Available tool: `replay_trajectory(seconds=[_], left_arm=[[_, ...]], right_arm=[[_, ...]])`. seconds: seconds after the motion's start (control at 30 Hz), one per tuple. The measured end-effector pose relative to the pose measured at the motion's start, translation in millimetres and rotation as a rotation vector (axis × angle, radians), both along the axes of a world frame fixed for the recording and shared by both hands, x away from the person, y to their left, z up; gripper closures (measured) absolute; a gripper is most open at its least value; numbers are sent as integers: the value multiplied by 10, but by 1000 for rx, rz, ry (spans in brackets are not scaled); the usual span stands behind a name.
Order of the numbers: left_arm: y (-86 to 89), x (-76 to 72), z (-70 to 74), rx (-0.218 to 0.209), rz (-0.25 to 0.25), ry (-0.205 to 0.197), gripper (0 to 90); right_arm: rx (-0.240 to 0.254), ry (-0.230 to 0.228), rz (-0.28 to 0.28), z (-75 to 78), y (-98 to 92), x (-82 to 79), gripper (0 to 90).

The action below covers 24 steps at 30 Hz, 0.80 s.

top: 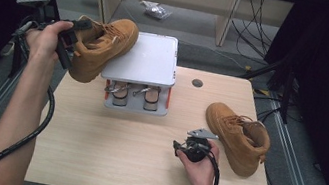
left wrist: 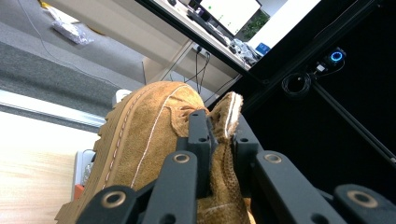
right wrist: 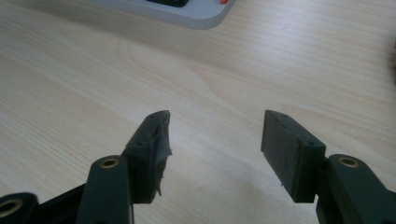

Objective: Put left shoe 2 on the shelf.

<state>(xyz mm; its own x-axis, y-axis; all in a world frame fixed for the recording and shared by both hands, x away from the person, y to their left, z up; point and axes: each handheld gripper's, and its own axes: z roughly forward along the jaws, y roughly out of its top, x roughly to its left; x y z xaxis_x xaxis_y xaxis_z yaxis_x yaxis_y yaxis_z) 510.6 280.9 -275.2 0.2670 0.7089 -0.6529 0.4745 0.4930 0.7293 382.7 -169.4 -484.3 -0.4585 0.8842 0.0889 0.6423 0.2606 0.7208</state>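
My left gripper (top: 71, 39) clamped the tan boot (top: 101, 46) by its collar, held above the grey stand's (top: 145, 61) left edge. My right gripper (top: 184, 146) sat open, in front of that stand.

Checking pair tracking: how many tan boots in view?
2. One boot is held up at the table's far left, its collar pinched by the left gripper. The other boot lies on the table at right. Nothing suggests a hidden third.

bare tabletop (top: 107, 149) near front, grey stand (top: 144, 58) mid-table, second boot (top: 239, 135) probably blocking right
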Motion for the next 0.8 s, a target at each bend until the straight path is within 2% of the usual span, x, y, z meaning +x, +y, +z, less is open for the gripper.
replay_trajectory(seconds=[0.27, 0.3, 0.37, 0.67, 0.7, 0.73, 0.8], left_arm=[[-63, 58, 33, -5, 0, 2, 823], [-69, 70, 37, -8, -1, 3, 822], [-85, 91, 46, -8, 1, 5, 822], [-184, 167, 45, 0, -5, 11, 822], [-195, 177, 42, 2, -6, 10, 821], [-209, 184, 41, 1, -8, 10, 822], [-239, 193, 46, 4, -9, 8, 821]], right_arm=[[3, -4, -2, -10, 1, 5, 427], [-8, -11, 5, -4, -9, 6, 427], [-3, 1, -7, 2, -4, -4, 427], [-3, -4, -3, -1, -14, -3, 425], [-9, -21, 0, -11, -19, 4, 426], [-1, -3, -7, 3, -16, -2, 425], [-3, -15, 0, -1, -24, 7, 425]])
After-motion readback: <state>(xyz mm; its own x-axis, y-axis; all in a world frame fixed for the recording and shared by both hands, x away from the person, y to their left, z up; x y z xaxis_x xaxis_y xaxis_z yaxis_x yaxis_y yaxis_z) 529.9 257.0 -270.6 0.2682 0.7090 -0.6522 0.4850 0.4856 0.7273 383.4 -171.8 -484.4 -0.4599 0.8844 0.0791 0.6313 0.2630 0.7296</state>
